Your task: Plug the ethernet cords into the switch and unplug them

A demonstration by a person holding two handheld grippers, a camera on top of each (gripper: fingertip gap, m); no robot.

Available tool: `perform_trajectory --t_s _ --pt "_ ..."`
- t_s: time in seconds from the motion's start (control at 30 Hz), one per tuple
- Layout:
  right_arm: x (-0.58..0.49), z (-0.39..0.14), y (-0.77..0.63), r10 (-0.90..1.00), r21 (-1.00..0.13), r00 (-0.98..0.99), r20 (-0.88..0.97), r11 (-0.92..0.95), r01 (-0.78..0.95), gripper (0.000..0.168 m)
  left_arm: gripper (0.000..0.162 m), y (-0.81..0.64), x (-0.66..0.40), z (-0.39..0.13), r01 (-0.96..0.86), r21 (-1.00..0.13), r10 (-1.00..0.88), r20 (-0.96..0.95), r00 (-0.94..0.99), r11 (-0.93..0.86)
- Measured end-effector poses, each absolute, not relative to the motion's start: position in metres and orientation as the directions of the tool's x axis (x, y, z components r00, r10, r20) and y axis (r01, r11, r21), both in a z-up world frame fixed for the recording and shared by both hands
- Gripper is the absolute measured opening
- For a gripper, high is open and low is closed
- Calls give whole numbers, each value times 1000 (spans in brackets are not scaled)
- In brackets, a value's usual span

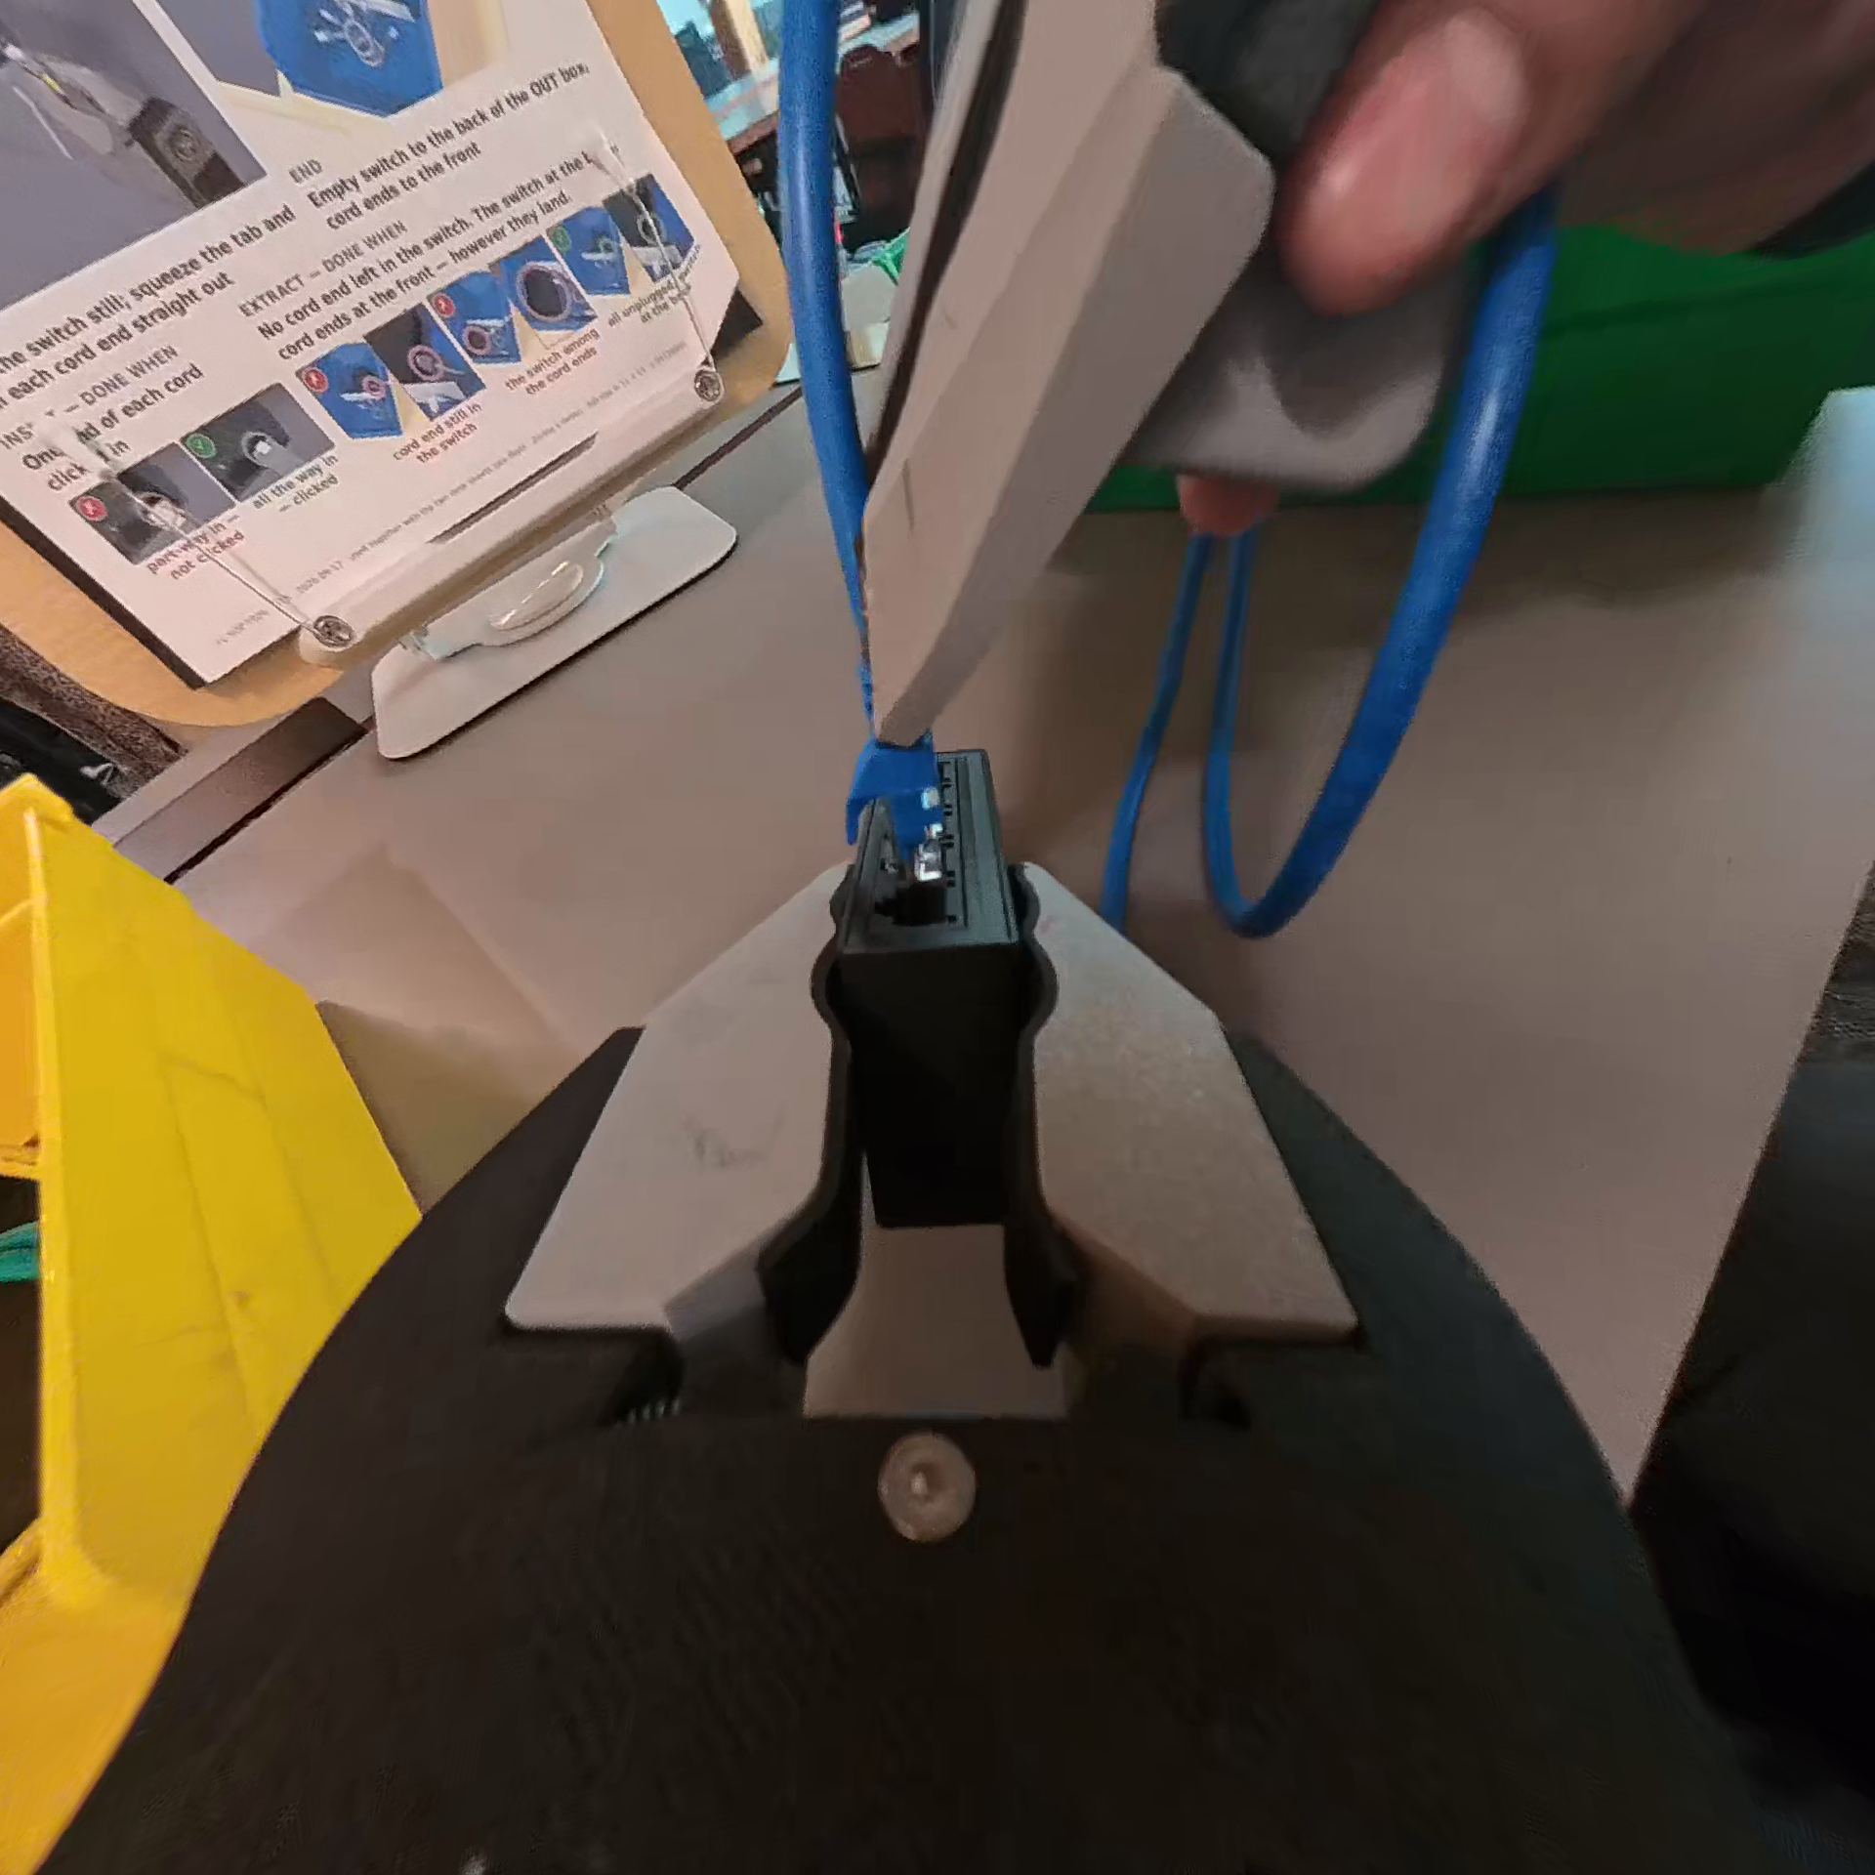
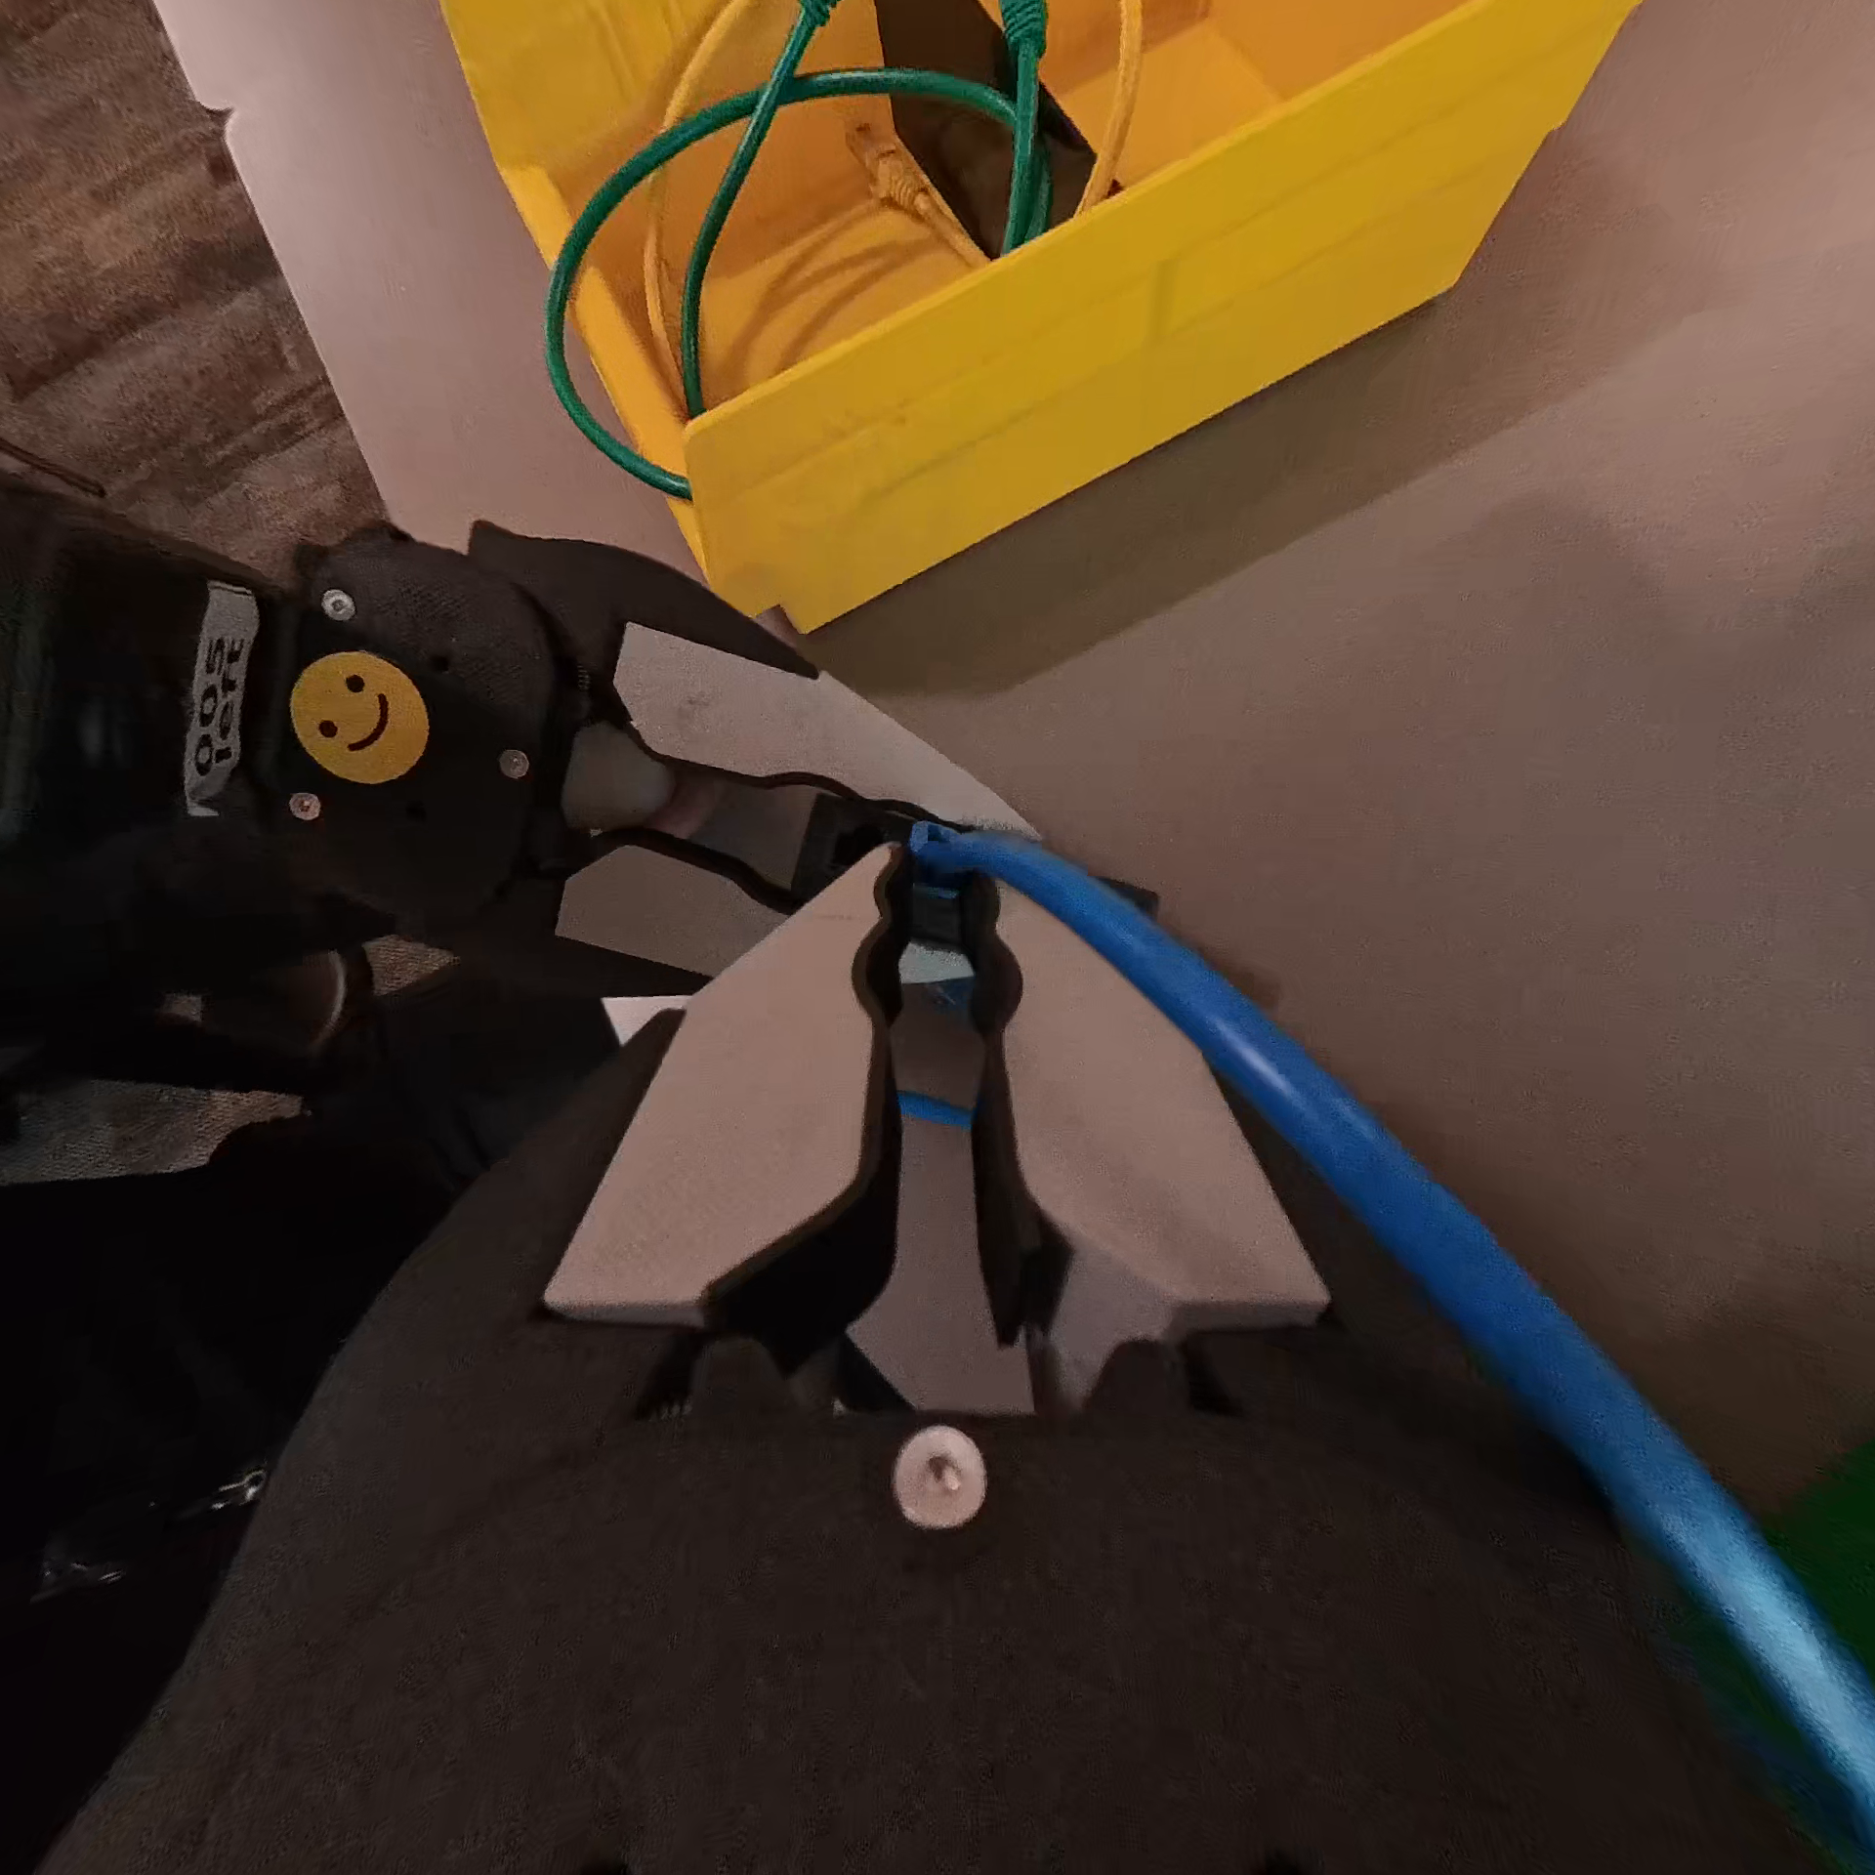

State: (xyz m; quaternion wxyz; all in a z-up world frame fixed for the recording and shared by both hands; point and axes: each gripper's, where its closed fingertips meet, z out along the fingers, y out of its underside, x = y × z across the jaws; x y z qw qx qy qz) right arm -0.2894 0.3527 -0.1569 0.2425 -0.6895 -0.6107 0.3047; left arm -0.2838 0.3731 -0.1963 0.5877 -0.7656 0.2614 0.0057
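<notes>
My left gripper (image 1: 928, 918) is shut on the black switch (image 1: 928, 1025) and holds it above the table with its row of ports facing up. My right gripper (image 2: 939, 903) is shut on the blue plug (image 2: 935, 918) of the blue ethernet cord (image 2: 1319, 1116). In the left wrist view the right gripper (image 1: 903, 725) comes down from the upper right. There the plug (image 1: 893, 786) has its clear tip at a port on the switch; whether it is seated I cannot tell. The cord (image 1: 1420, 629) loops down to the right. The right wrist view shows the left gripper (image 2: 893, 827) and the switch (image 2: 837, 842).
A yellow bin (image 2: 1015, 436) holds a green cord (image 2: 629, 233) and a yellow cord (image 2: 893, 183); it also shows in the left wrist view (image 1: 152, 1116). A green bin (image 1: 1623, 386) stands at the back right. An instruction sheet on a stand (image 1: 355, 304) is at the back left. The gap from one gripper's tips to the other's is roughly 4 cm.
</notes>
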Motion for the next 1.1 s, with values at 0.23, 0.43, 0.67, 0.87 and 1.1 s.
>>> perform_trajectory --t_s 0.23,0.43,0.67,0.87,1.1 --pt "-288 -151 350 998 -525 -17 -56 -15 851 5 24 372 -281 -189 -365 -921 -401 -286 871 -136" --pt "-287 -164 353 997 -457 3 -72 -36 889 7 23 374 -286 -201 -441 -876 -371 -350 860 -196" --pt "-296 -163 355 982 -572 59 -181 -154 806 7 22 374 -292 -200 -393 -893 -353 -304 885 -218" --pt "-299 -161 354 986 -558 45 -161 -129 820 7 23 375 -296 -199 -405 -889 -322 -328 888 -214" --pt "-301 -158 358 962 -569 55 -269 -205 796 7 24 377 -296 -194 -387 -902 -320 -316 893 -189"
